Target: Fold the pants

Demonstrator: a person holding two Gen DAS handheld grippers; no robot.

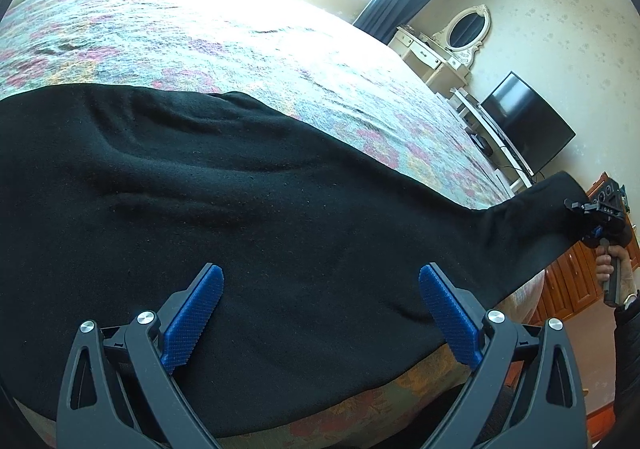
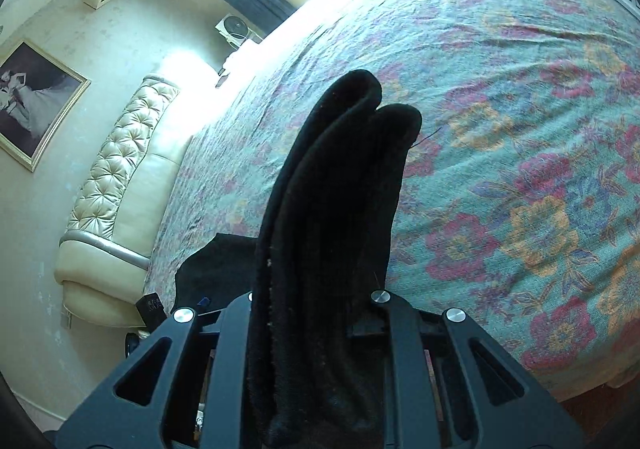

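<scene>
The pants (image 1: 224,185), 1 black pair, lie spread across the near edge of the bed (image 1: 248,45), the leg ends lifted off to the right. No fold is laid down yet, so most of the work seems left. The right claw (image 2: 320,313) pinches 2 bunched leg ends (its pads are hidden by cloth). The left claw (image 1: 320,313) hovers spread above the wide part, holding nothing.

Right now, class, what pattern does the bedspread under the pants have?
The bedspread is floral: pink and orange flowers on teal, clearest in the right wrist view.
</scene>
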